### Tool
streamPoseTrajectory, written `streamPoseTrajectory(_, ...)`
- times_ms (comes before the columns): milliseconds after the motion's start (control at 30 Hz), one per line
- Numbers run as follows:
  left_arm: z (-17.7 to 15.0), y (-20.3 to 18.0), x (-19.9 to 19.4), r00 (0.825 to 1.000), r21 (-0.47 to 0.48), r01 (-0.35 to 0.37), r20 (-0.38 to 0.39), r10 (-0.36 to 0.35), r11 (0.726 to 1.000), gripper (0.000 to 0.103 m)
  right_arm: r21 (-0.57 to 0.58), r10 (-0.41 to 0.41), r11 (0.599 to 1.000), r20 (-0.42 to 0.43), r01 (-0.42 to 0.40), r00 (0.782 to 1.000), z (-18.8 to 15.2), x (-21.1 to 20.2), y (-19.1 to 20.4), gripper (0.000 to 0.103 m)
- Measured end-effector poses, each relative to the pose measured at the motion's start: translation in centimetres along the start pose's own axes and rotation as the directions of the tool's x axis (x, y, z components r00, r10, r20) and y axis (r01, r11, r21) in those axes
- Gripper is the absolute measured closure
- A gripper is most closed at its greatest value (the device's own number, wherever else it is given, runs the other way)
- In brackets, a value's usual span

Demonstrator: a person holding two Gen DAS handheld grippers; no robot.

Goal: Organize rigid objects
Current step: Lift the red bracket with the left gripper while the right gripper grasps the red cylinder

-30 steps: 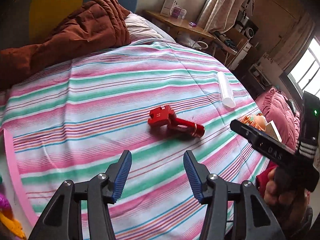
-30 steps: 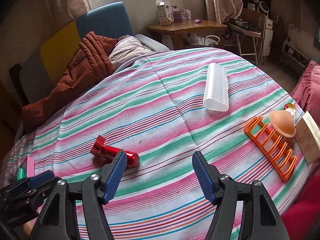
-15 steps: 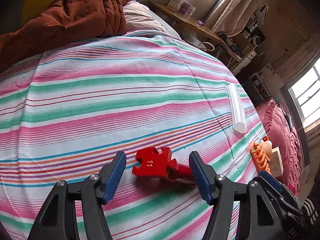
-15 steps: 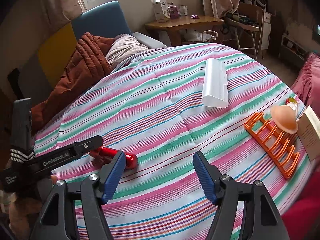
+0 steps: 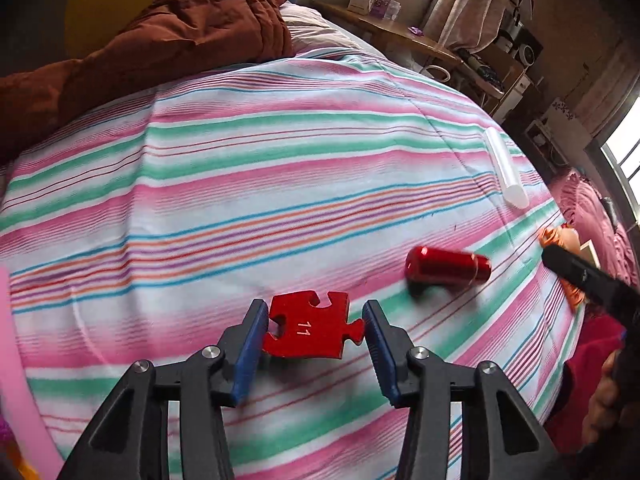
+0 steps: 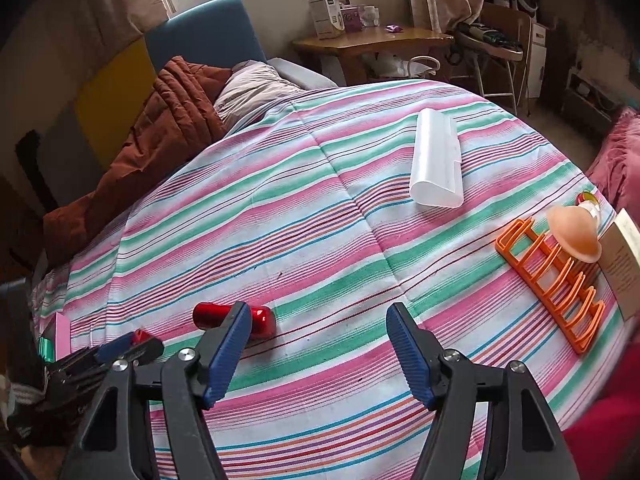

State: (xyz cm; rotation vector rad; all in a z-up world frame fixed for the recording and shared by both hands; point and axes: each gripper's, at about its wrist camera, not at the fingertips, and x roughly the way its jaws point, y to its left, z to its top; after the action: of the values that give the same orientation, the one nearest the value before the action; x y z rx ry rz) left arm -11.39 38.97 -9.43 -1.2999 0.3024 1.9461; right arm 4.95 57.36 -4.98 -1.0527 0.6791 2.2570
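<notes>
Left gripper (image 5: pixel 314 338): closing on the red puzzle piece (image 5: pixel 312 330), marked "11". The left blue pad (image 5: pixel 250 350) touches the piece's edge; whether the right pad presses its tab I cannot tell, so a firm grasp is unsure.
Right gripper (image 6: pixel 316 354): fingers spread wide, holding nothing, above the striped bedsheet (image 6: pixel 320 208).
Red puzzle piece: between the left gripper's fingers, near the sheet's front.
Red cylinder (image 5: pixel 446 266): lying on its side on the sheet, right of the piece and apart from it; blurred in the left view.
White plastic case (image 6: pixel 436 160): flat on the sheet, farther back.
Orange rack (image 6: pixel 554 276): at the sheet's right edge, a peach suction cup (image 6: pixel 574 234) resting on it.
Brown quilt (image 6: pixel 160 136): bunched at the bed's head.
</notes>
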Motion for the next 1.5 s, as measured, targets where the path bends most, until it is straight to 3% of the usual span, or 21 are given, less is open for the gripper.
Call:
streamPoseTrajectory(267, -7.2, 0.0, -3.9, 0.993, 0.023, -0.109, 0.057, 0.107, 0.994, 0.055, -0.053, 0.008, 0.999, -0.031, -0.01, 0.999, -1.0, 1.1, 1.2, 0.032)
streamPoseTrajectory(367, -9.3, -0.7, -4.4, 0.984, 0.04, -0.148, 0.103, 0.143, 0.988, 0.057, -0.072, 0.026, 0.997, -0.044, -0.029, 0.999, -1.5, 1.4, 1.8, 0.023)
streamPoseTrajectory(533, -10.0, -0.9, -4.4, 0.976, 0.054, -0.166, 0.149, 0.157, 0.985, 0.057, -0.103, 0.043, 0.993, -0.063, -0.05, 0.997, -1.8, 2.6, 3.2, 0.013)
streamPoseTrajectory(733, -10.3, -0.9, -4.4, 0.974, 0.063, -0.159, 0.171, 0.146, 0.985, 0.057, -0.101, 0.032, 0.994, -0.077, -0.04, 0.997, -0.2, 4.7, 5.4, 0.011)
streamPoseTrajectory(867, -10.6, -0.9, -4.4, 0.973, 0.058, -0.154, 0.184, 0.142, 0.986, 0.057, -0.122, -0.028, 0.992, -0.082, 0.018, 0.996, 0.5, 6.3, 7.4, 0.008)
streamPoseTrajectory(1000, -10.6, -0.8, -4.5, 0.972, 0.052, -0.149, 0.192, 0.137, 0.987, 0.057, -0.118, -0.07, 0.991, -0.11, 0.057, 0.992, 0.6, 8.2, 8.2, 0.008)
streamPoseTrajectory(1067, -10.5, -0.9, -4.3, 0.972, 0.05, -0.145, 0.194, 0.133, 0.988, 0.057, -0.13, -0.106, 0.987, -0.117, 0.09, 0.987, 0.6, 9.0, 8.3, 0.028)
streamPoseTrajectory(1133, -10.6, -0.8, -4.3, 0.972, 0.051, -0.141, 0.197, 0.129, 0.989, 0.057, -0.162, -0.123, 0.981, -0.114, 0.103, 0.986, 0.5, 9.0, 8.6, 0.028)
streamPoseTrajectory(1333, -11.0, -0.7, -4.3, 0.969, 0.054, -0.14, 0.213, 0.126, 0.989, 0.057, -0.254, -0.02, 0.967, -0.168, -0.024, 0.986, -1.6, 7.1, 8.6, 0.028)
streamPoseTrajectory(1500, -11.0, -0.8, -4.4, 0.968, 0.058, -0.144, 0.215, 0.128, 0.988, 0.057, -0.353, 0.004, 0.933, -0.196, -0.074, 0.981, -4.7, 5.0, 8.3, 0.028)
